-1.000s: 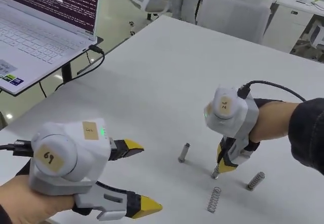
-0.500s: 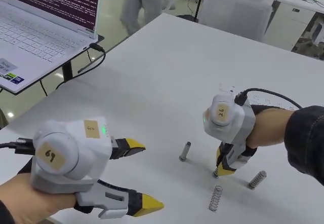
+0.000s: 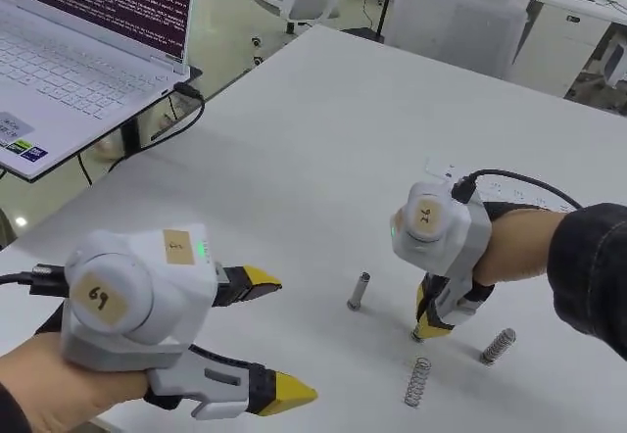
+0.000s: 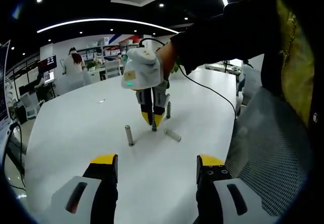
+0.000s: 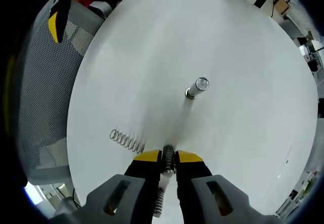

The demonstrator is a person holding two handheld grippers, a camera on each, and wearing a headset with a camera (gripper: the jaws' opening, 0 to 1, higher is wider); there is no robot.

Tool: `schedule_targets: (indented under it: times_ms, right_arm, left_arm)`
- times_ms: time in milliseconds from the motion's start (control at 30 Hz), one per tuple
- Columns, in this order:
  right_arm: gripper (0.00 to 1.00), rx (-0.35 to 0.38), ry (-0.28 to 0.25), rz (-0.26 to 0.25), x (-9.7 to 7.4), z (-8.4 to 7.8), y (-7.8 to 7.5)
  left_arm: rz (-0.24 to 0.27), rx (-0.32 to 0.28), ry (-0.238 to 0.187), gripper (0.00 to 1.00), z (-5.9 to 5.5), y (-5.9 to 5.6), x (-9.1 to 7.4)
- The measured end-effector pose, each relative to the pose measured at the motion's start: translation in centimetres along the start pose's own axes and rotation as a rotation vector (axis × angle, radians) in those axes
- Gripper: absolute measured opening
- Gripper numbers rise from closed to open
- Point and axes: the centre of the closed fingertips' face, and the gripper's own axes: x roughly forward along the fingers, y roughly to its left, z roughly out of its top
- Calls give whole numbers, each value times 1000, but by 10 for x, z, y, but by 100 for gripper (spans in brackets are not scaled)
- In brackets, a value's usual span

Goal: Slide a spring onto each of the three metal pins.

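Between the right gripper's (image 3: pixel 428 330) yellow tips, down at the table (image 3: pixel 323 139), sits a spring (image 5: pixel 168 157). The jaws are pinched nearly closed on it, with the coil upright and its foot touching or just off the surface. Whether a pin hides inside it, I can't tell. From those tips in the head view, a bare pin (image 3: pixel 359 292) stands upright at 10 o'clock, near but apart, nothing on it yet. A loose spring (image 3: pixel 418 382) lies flat at 6 o'clock and another spring (image 3: pixel 498 346) at 3 o'clock, neither one in a gripper. Out at 9 o'clock the left gripper (image 3: pixel 279 335) hovers over the near edge, jaws spread wide, holding nothing. Far off at 10 o'clock a laptop (image 3: pixel 88 51) sits on its own stand. My read: this is the first spring of three, gripped and being set up for threading. If the coil is free, the next move calls for a short carry toward 10 o'clock, the bore centred over the pin's top, then a straight drop. With any tilt the coil will likely catch on the rim.
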Motion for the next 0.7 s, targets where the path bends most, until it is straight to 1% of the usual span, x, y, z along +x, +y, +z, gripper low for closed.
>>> schedule_targets:
  times_ms: [200,300,700]
  right_arm:
    - [9,-1,-2,-7,0,0,0]
    - [12,8,-5,-10,0,-1,-1]
    - [17,28,-24,-18,-3,0,0]
  left_arm:
    - [-1,3,-1,58,1,0,1]
    - [-4,2,1,58,0,-1,1]
    - [-8,6,4,58,2,-1,1]
